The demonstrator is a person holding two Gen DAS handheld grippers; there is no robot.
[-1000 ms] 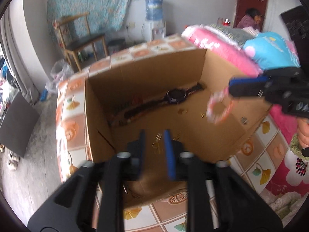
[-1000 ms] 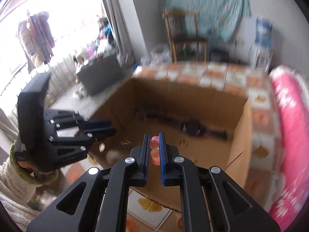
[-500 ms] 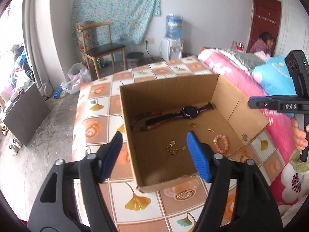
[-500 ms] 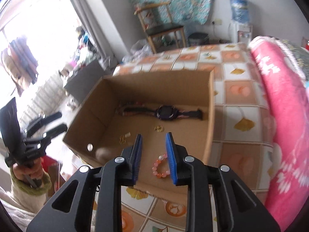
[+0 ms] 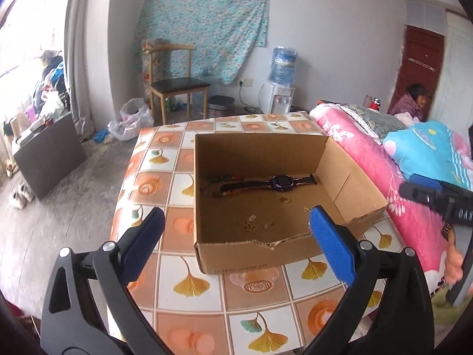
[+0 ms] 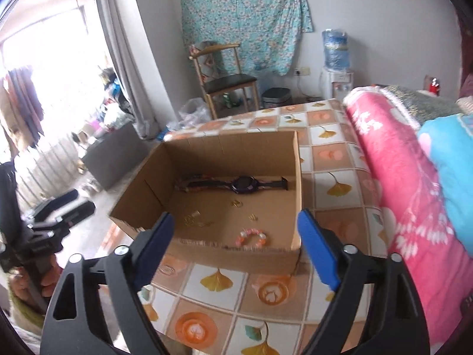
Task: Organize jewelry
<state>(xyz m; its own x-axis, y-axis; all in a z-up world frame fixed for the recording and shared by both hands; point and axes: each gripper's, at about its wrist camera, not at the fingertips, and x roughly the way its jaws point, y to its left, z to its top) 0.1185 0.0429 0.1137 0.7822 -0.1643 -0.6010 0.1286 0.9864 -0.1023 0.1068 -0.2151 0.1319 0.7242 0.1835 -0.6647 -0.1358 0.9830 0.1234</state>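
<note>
An open cardboard box sits on the tiled tabletop. On its floor lie a dark watch, a dark bead bracelet, small gold earrings and, near the front wall, a pink bead bracelet. My left gripper hangs in front of the box, jaws opening wide with nothing between them. My right gripper is also back from the box, jaws opening and empty. Each gripper also shows at the edge of the other's view, the right gripper and the left gripper.
The table carries a ginkgo-leaf tile cloth. A pink quilt and a blue pillow press against its right side. A wooden chair, a water dispenser and a seated person are at the back.
Both grippers went from nearly shut to wide open and drew back and up from the box. The pink bracelet, held by the right gripper a second ago, now lies in the box.
</note>
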